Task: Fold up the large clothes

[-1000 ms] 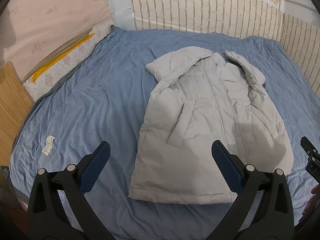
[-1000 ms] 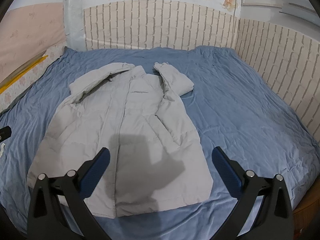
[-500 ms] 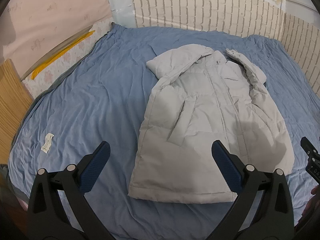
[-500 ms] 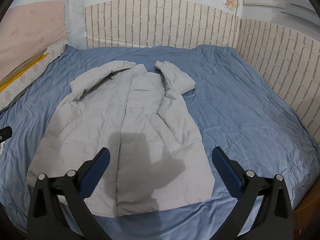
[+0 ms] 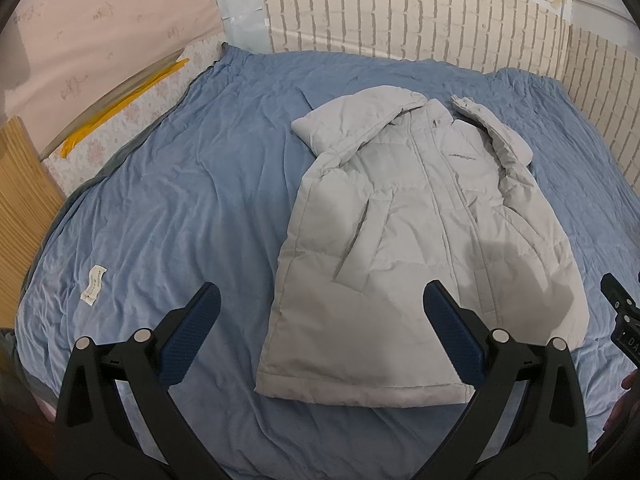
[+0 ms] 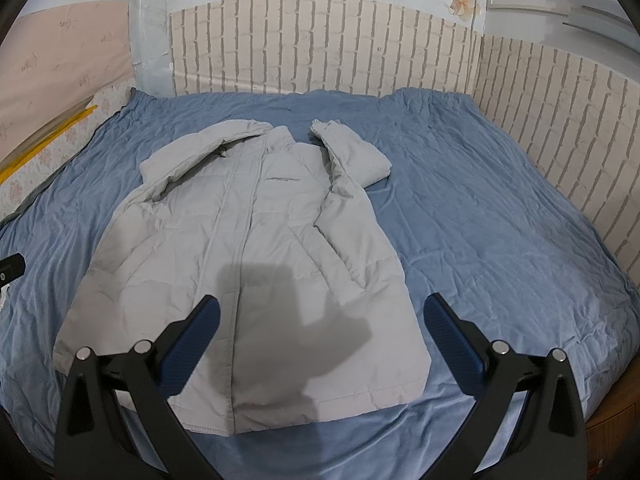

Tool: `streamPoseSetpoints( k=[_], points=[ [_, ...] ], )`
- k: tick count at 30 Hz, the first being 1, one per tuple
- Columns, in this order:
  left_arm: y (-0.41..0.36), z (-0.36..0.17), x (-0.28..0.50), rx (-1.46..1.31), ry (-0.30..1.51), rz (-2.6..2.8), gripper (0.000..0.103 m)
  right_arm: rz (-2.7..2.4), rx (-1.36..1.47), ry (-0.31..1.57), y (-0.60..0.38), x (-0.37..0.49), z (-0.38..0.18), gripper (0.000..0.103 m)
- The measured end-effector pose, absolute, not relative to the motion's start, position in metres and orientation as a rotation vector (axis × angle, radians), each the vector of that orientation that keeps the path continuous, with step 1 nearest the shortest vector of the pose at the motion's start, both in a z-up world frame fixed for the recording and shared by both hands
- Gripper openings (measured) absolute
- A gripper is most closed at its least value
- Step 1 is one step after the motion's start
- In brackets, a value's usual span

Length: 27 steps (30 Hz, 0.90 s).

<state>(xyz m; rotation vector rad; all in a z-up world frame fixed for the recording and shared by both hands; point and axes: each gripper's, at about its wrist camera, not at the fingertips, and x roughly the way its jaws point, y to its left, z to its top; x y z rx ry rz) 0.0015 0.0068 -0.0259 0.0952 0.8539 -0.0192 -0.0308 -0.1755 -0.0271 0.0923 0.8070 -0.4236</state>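
- Risk 1: puffy jacket [image 5: 420,240] is thick & slick — pinching only the top layer at the hem would prob. lift the front panel alone, so the fold drags crooked.
- Risk 2: both sleeves already lie folded in over the jacket's chest; a fast lift of the hem could flip them back out. Sleeve cuff [image 6: 352,148] on the jacket's far right corner looks loosest.
- Risk 3: blue bedsheet [image 5: 200,184] under the jacket is wrinkled; a low grab may catch sheet w/ fabric.
- Left gripper [image 5: 320,328]: fingers spread wide, holding nothing, hovering above the jacket's near-left hem corner, not touching.
- Right gripper [image 6: 320,336]: also spread wide, empty, above the jacket's near-right hem; its shadow falls on the jacket's lower front.
- Jacket lies flat on the bed, front up, collar at the far end toward the brick-pattern wall [image 6: 320,48].
- White tag [image 5: 93,285] on the sheet, well left of the jacket — irrelevant, avoid it.
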Motion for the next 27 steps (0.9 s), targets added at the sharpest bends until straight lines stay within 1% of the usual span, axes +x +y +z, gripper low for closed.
streamPoseSetpoints(
  k=[18,27],
  points=[
    [0.005,-0.033,0.010,0.107,0.865,-0.032,0.100,-0.431,0.092,0.824,-0.182,-0.024,-0.037,0.102],
    [0.003,-0.038,0.033,0.146,0.851,-0.027,0.100,-0.478,0.012,0.805,-0.192,-0.006,-0.037,0.102]
  ],
)
